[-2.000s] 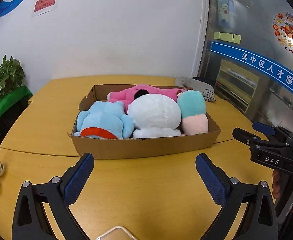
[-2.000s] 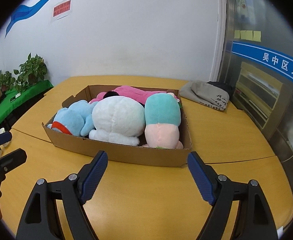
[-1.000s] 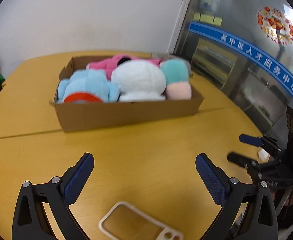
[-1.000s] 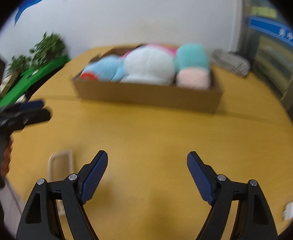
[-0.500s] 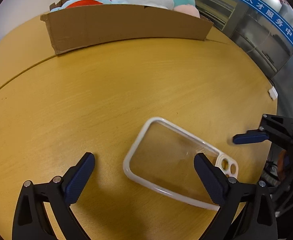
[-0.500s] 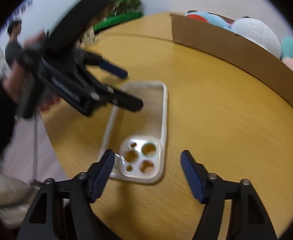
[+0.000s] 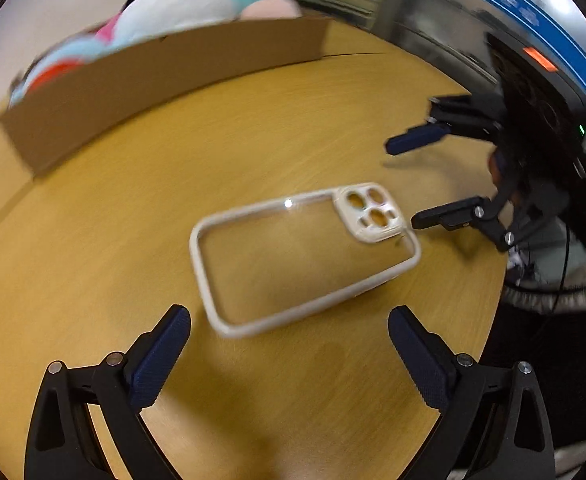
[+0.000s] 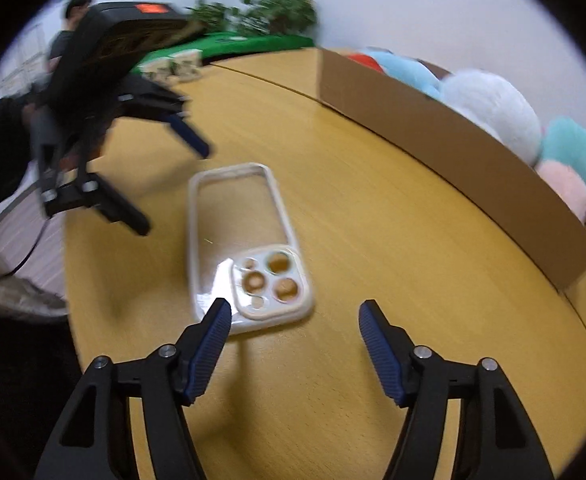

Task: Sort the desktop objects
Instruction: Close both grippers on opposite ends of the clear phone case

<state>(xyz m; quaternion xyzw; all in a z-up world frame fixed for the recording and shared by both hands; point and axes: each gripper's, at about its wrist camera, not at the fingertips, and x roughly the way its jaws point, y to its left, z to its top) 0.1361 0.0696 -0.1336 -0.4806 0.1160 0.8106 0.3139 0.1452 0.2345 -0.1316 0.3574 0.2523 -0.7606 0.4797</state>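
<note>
A clear phone case with a cream rim lies flat on the round wooden table, its camera cut-out toward the right gripper; it also shows in the right wrist view. My left gripper is open and empty, hovering just short of the case's near end. My right gripper is open and empty, its fingers either side of the camera-cut-out end, the left fingertip over the case's corner. Each gripper shows in the other's view: the right one and the left one.
A cardboard box of plush toys stands at the table's far side. The table edge runs close beside the case. Paper cups and green plants are beyond the table.
Both grippers have swung down from facing the box and closed in on the phone case from opposite ends. The case now lies nearer the right gripper's fingers. Both stay open.
</note>
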